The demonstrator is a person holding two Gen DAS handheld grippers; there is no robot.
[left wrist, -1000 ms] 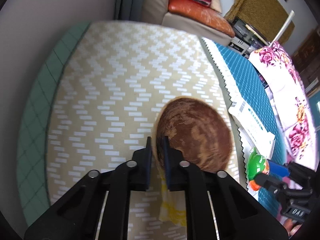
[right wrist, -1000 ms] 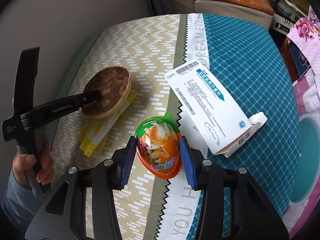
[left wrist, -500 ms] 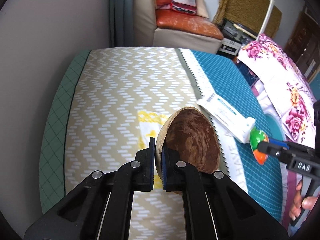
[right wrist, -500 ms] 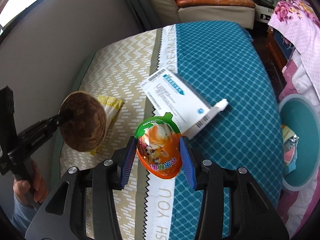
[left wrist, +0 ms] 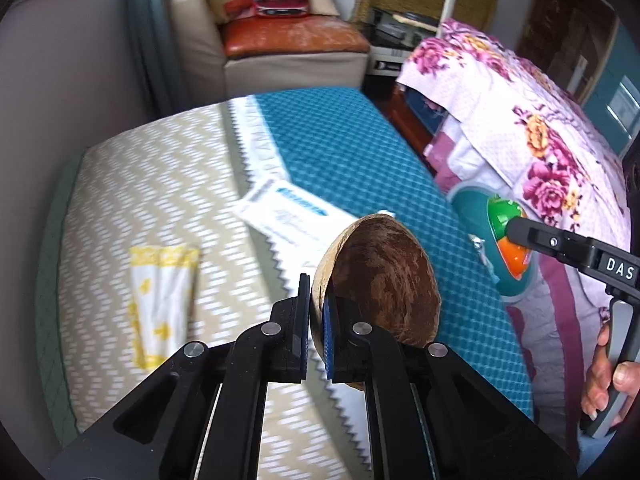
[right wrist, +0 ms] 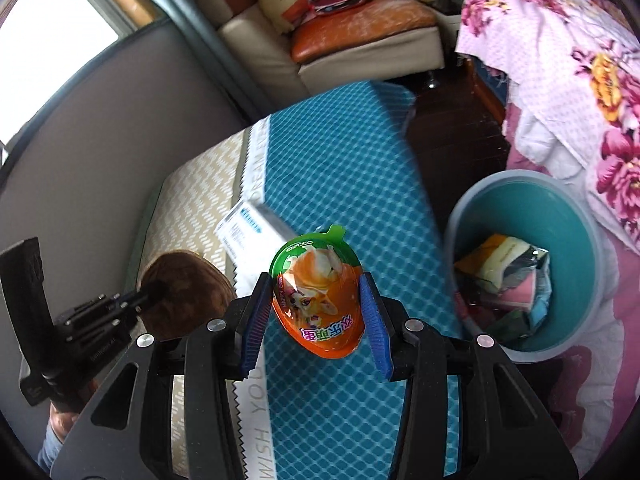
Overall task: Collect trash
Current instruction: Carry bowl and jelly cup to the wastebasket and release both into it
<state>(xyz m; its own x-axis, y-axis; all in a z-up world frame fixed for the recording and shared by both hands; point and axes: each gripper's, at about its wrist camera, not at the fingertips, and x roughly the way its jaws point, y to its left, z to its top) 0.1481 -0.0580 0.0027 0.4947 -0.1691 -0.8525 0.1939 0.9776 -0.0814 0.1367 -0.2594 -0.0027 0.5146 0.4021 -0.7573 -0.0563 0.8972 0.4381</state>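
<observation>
My left gripper (left wrist: 316, 320) is shut on the rim of a brown coconut shell half (left wrist: 380, 276), held in the air above the table. The shell also shows in the right wrist view (right wrist: 184, 292). My right gripper (right wrist: 316, 312) is shut on an orange and green egg-shaped snack package (right wrist: 320, 300), held above the table's right edge. The package shows in the left wrist view (left wrist: 508, 236) over a teal trash bin (left wrist: 464, 200). The bin (right wrist: 576, 216) stands on the floor right of the table and holds several wrappers.
A white and blue box (left wrist: 288, 216) and a yellow and white wrapper (left wrist: 160, 280) lie on the table (left wrist: 352, 152), which has a beige chevron and teal cloth. A floral cloth (left wrist: 520, 120) lies at the right. A sofa (left wrist: 280, 48) stands behind.
Both grippers have lifted and swung right toward the bin. The shell rose off the yellow wrapper, which now lies uncovered. The package now hangs near the bin.
</observation>
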